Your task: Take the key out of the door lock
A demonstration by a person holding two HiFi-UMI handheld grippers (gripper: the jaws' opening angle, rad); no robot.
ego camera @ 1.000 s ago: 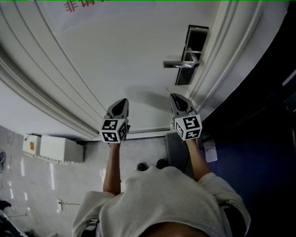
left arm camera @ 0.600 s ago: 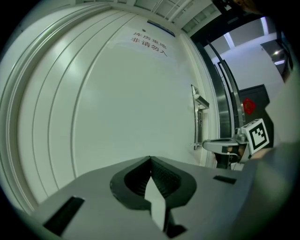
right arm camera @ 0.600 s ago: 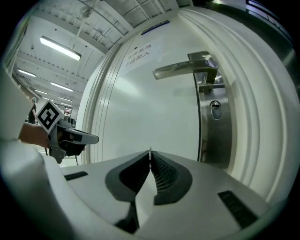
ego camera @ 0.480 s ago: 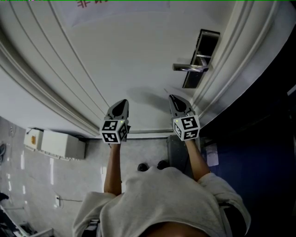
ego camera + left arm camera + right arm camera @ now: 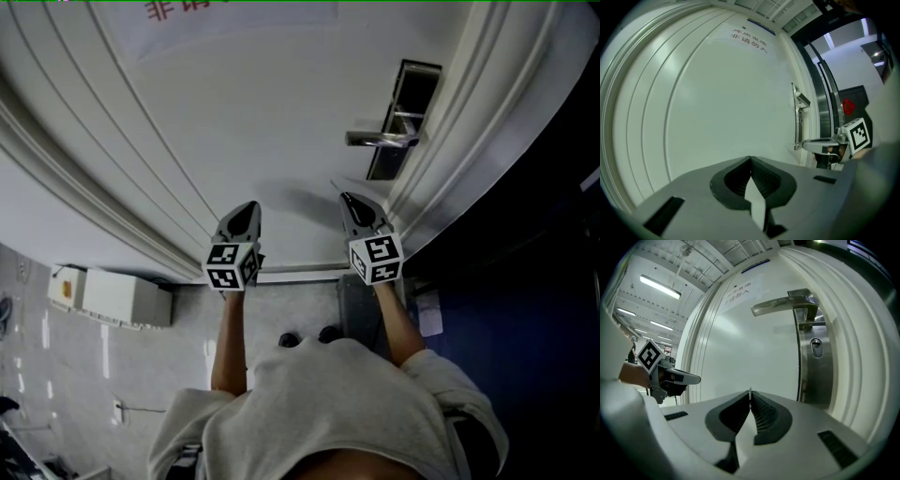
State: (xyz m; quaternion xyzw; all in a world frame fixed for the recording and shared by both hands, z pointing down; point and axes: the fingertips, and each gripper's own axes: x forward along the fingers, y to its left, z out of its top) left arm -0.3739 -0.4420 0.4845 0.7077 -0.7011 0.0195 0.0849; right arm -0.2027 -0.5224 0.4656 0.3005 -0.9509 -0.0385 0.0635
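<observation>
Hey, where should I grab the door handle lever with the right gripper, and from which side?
Grip the lever near its free end, away from the lock plate. It runs horizontally, so come straight at the door with one jaw above and one below. The right gripper is shut on a thin metal sliver, so open it first.

White door [image 5: 244, 103], plain all over, and red characters on the pale sign [image 5: 216, 11] up top. The door handle [image 5: 380, 139] shows silver, and the lock plate [image 5: 816, 366] brushed steel grey. Both marker cubes [image 5: 231, 265] [image 5: 376, 258] are white with black square patterns. The left gripper [image 5: 251, 204] and right gripper [image 5: 349, 197] are grey, with black ribbed pads [image 5: 761, 414]. There's a thin pale silver sliver [image 5: 749, 391] at the right tips. Light grey sweater [image 5: 328, 412], black shoes [image 5: 305, 336], pale speckled floor [image 5: 291, 305], white box [image 5: 117, 300] with an orange label.
</observation>
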